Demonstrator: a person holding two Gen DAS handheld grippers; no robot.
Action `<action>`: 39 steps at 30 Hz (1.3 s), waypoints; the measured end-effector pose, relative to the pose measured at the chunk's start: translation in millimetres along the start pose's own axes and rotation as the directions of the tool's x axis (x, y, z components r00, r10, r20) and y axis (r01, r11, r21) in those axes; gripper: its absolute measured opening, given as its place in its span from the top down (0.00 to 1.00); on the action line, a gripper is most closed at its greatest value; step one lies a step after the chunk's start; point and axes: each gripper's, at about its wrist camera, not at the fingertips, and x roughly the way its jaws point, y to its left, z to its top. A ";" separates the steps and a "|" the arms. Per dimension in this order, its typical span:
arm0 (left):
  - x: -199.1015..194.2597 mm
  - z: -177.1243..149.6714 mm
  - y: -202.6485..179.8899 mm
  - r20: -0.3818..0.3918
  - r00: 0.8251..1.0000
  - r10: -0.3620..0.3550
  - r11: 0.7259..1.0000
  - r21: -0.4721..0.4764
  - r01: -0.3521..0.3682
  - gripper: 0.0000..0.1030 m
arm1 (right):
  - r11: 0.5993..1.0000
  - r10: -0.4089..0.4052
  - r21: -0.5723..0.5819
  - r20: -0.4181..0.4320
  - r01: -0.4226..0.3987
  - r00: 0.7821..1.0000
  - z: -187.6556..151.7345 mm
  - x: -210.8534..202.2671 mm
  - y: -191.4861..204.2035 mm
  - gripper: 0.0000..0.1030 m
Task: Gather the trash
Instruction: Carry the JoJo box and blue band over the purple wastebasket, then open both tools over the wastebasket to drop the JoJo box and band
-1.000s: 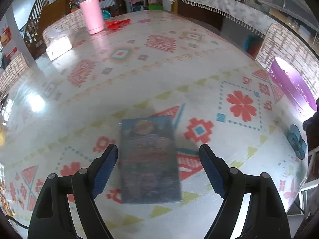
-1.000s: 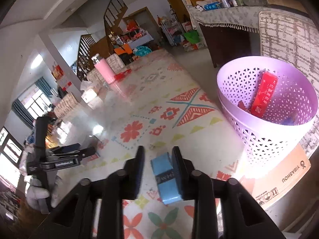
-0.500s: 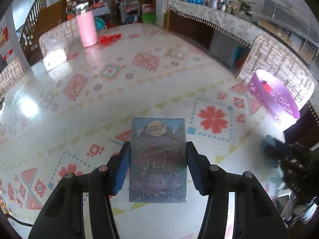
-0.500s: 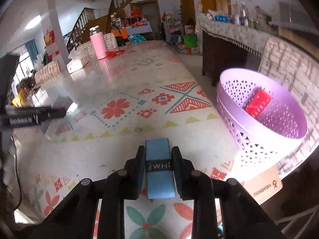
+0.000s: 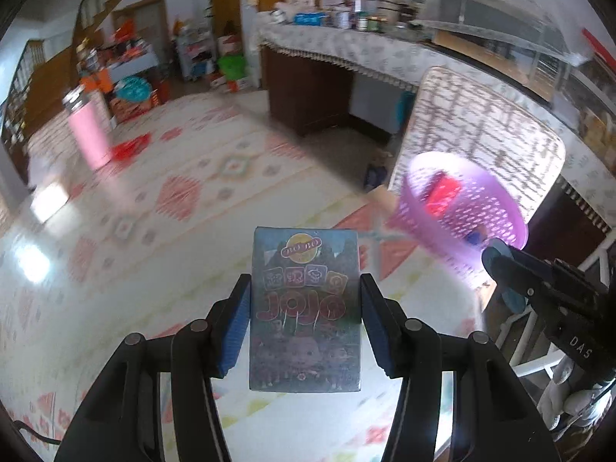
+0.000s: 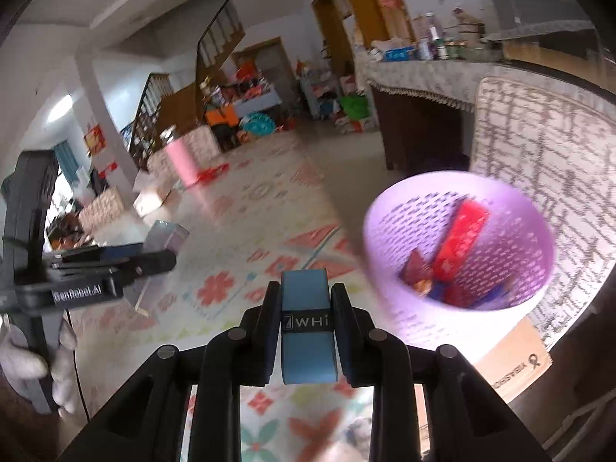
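Note:
My left gripper [image 5: 304, 296] is shut on a flat blue-grey "JOJO" snack box [image 5: 305, 308], held clear above the patterned table [image 5: 173, 208]. A small blue "WHI" packet [image 6: 307, 327] sits clamped between the pads of my right gripper [image 6: 306, 300], also lifted. The purple perforated basket [image 6: 389, 265] stands ahead and to the right of it, with a red packet [image 6: 462, 238] and other wrappers inside. In the left wrist view that basket [image 5: 496, 208] lies to the right, and the right gripper [image 5: 500, 265] reaches in beside it. From the right wrist, the left gripper [image 6: 158, 258] shows at the left with the box.
A pink bottle [image 5: 90, 138] and a red wrapper [image 5: 131, 146] sit at the table's far end. A patterned chair back [image 5: 473, 134] rises behind the basket, which rests on a cardboard box [image 6: 512, 362]. A cluttered counter [image 5: 365, 46] runs along the back. A gloved hand [image 6: 23, 358] grips the left tool.
Both grippers closed on their items, the left on the box and the right on the blue packet, and lifted them off the table. Both have swung toward the purple basket.

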 end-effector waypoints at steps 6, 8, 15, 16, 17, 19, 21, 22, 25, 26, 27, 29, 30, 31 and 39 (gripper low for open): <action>20.6 36.6 -50.1 0.007 0.998 -0.066 0.996 0.064 0.066 0.48 | 0.997 -0.059 0.048 0.056 0.057 0.997 26.7 -16.1 -39.6 0.72; 29.5 47.8 -65.9 0.004 0.996 -0.088 0.993 0.081 0.087 0.48 | 0.995 -0.073 0.070 0.069 0.068 0.995 36.2 -18.1 -54.8 0.72; 68.0 84.3 -111.2 -0.036 0.985 -0.171 0.979 0.107 0.174 0.48 | 0.980 -0.118 0.168 0.072 0.104 0.990 60.4 -10.1 -108.8 0.72; 74.0 89.5 -116.4 -0.041 0.982 -0.184 0.976 0.108 0.187 0.48 | 0.978 -0.120 0.178 0.070 0.106 0.990 61.8 -8.7 -114.7 0.72; 77.0 92.9 -120.1 -0.044 0.981 -0.191 0.975 0.109 0.194 0.48 | 0.975 -0.126 0.194 0.066 0.111 0.990 63.4 -6.5 -123.3 0.72; 84.8 101.7 -126.9 -0.043 0.977 -0.210 0.971 0.105 0.213 0.48 | 0.970 -0.133 0.212 0.061 0.117 0.989 66.2 -3.2 -133.7 0.72; 89.2 108.9 -131.2 -0.030 0.973 -0.228 0.967 0.106 0.230 0.47 | 0.965 -0.133 0.236 0.058 0.116 0.989 69.3 1.7 -145.0 0.70; 89.9 111.2 -132.9 -0.024 0.973 -0.228 0.968 0.106 0.229 0.43 | 0.963 -0.131 0.246 0.059 0.113 0.990 70.0 3.5 -148.9 0.70; 85.3 112.2 -133.5 -0.003 0.971 -0.239 0.966 0.103 0.238 0.25 | 0.956 -0.121 0.277 0.050 0.102 0.991 71.2 11.6 -158.7 0.59; 83.7 111.8 -133.3 0.003 0.973 -0.233 0.967 0.107 0.231 0.25 | 0.953 -0.121 0.284 0.053 0.102 0.991 70.5 12.7 -160.5 0.56; 82.1 111.1 -133.1 0.004 0.974 -0.225 0.968 0.112 0.223 0.25 | 0.952 -0.122 0.288 0.055 0.101 0.991 69.8 13.0 -160.5 0.53; 77.0 107.7 -130.7 0.006 0.978 -0.207 0.972 0.116 0.205 0.25 | 0.949 -0.121 0.301 0.056 0.099 0.991 67.8 13.0 -161.3 0.52; 73.0 105.4 -128.7 0.012 0.981 -0.196 0.975 0.113 0.193 0.25 | 0.946 -0.121 0.310 0.056 0.098 0.991 66.4 11.8 -161.7 0.52; 67.3 102.4 -125.9 0.021 0.983 -0.184 0.978 0.108 0.180 0.25 | 0.944 -0.120 0.317 0.058 0.096 0.991 65.9 10.8 -162.0 0.52; 13.0 75.4 -101.4 0.123 0.985 -0.121 0.991 0.072 0.112 0.23 | 0.943 -0.158 0.311 0.105 0.118 0.982 50.3 -27.4 -136.2 0.28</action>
